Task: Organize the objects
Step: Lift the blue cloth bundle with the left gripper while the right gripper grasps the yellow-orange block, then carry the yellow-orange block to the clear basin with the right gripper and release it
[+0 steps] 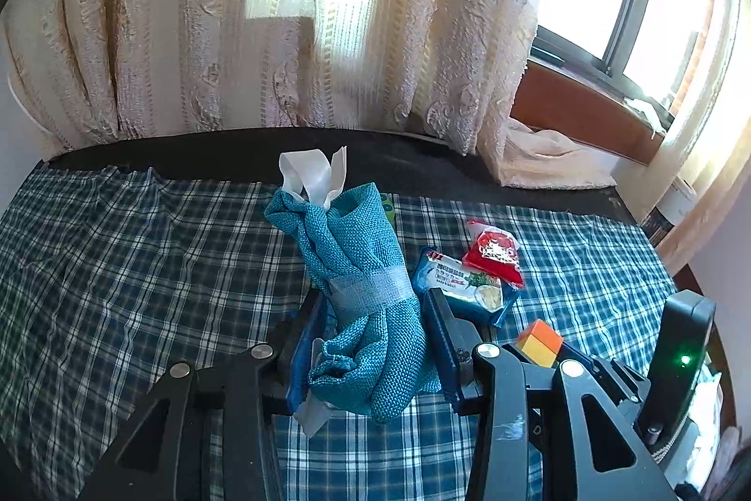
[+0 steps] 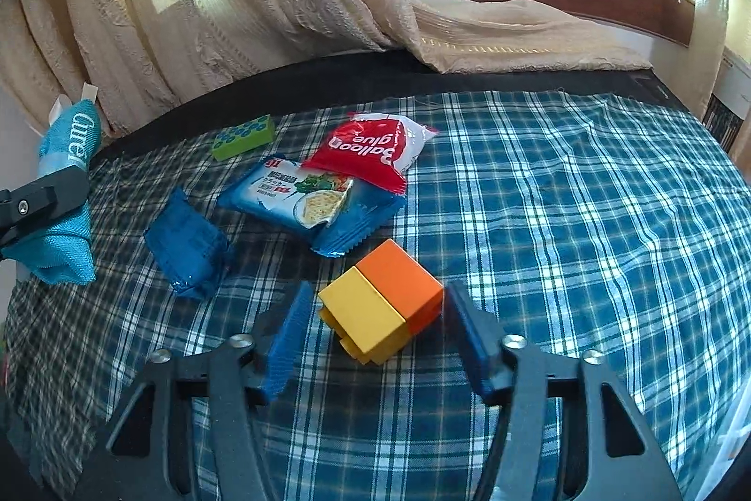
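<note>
Right wrist view: your right gripper (image 2: 373, 334) stood open astride the block (image 2: 381, 304), untouched; an off-centre close could twist it. Left gripper (image 1: 375, 341) clamped the teal pouch (image 1: 364, 289).

my left claw (image 1: 371, 341) is clamped on the bag (image 1: 361, 266); my right claw (image 2: 375, 327) tilts down, pads either side of the block (image 2: 382, 304), not pressing.

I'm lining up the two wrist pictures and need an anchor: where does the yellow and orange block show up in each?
Left wrist: the yellow and orange block peeks out low and right of centre, partly hidden behind gripper parts.
Right wrist: it lies low in the middle on the plaid cloth, between the open blue fingers of the right gripper.
Shared landmark: the blue cracker packet, just beyond the block in both.
</note>
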Demonstrator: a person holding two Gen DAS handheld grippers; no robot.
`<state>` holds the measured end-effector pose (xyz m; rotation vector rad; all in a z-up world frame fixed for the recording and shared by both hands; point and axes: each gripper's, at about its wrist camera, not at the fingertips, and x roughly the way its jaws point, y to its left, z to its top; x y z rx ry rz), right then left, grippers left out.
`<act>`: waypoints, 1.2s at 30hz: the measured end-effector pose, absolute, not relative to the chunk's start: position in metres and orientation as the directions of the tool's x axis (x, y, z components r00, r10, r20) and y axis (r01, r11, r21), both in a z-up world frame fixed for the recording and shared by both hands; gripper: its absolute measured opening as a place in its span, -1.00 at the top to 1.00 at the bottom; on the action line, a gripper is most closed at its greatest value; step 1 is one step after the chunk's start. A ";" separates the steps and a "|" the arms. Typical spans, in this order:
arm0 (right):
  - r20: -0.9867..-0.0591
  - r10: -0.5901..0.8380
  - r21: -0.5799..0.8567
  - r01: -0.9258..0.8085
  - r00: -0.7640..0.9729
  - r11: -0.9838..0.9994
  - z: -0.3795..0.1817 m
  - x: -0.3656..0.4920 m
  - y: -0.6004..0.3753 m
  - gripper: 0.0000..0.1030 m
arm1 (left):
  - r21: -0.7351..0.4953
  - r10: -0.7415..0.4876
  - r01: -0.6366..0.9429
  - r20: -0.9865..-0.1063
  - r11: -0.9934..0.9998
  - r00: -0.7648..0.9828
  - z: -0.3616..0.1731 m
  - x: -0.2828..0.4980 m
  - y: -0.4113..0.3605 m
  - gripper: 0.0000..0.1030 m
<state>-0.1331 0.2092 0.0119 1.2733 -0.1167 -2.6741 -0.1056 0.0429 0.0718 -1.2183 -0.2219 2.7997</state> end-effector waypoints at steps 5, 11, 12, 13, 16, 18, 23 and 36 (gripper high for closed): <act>-0.750 -0.195 0.115 0.166 -0.632 -0.979 0.015 -0.127 0.200 -0.03 | -0.162 0.129 -0.016 -0.720 -0.987 -0.682 0.072 -0.105 0.044 0.12; -0.733 -0.207 0.110 0.187 -0.649 -0.976 0.023 -0.115 0.196 -0.03 | -0.153 0.126 -0.023 -0.711 -0.988 -0.691 0.075 -0.102 0.047 0.12; -0.731 -0.207 0.111 0.186 -0.650 -0.976 0.024 -0.113 0.197 -0.03 | -0.153 0.128 -0.025 -0.710 -0.988 -0.692 0.076 -0.102 0.047 0.12; -0.729 -0.209 0.115 0.184 -0.651 -0.976 0.025 -0.111 0.198 -0.03 | -0.153 0.129 -0.027 -0.709 -0.988 -0.694 0.077 -0.101 0.047 0.12; -0.723 -0.217 0.132 0.178 -0.656 -0.975 0.029 -0.105 0.202 -0.03 | -0.152 0.130 -0.031 -0.704 -0.988 -0.698 0.079 -0.100 0.048 0.12; -0.719 -0.221 0.141 0.174 -0.659 -0.975 0.032 -0.100 0.205 -0.03 | -0.151 0.132 -0.034 -0.702 -0.988 -0.700 0.080 -0.099 0.049 0.12; -0.707 -0.234 0.164 0.167 -0.668 -0.972 0.040 -0.087 0.212 -0.03 | -0.151 0.138 -0.045 -0.695 -0.988 -0.705 0.082 -0.095 0.051 0.12; -0.665 -0.245 0.202 0.145 -0.706 -0.968 0.061 -0.046 0.227 -0.04 | -0.148 0.154 -0.072 -0.670 -0.986 -0.726 0.093 -0.083 0.059 0.12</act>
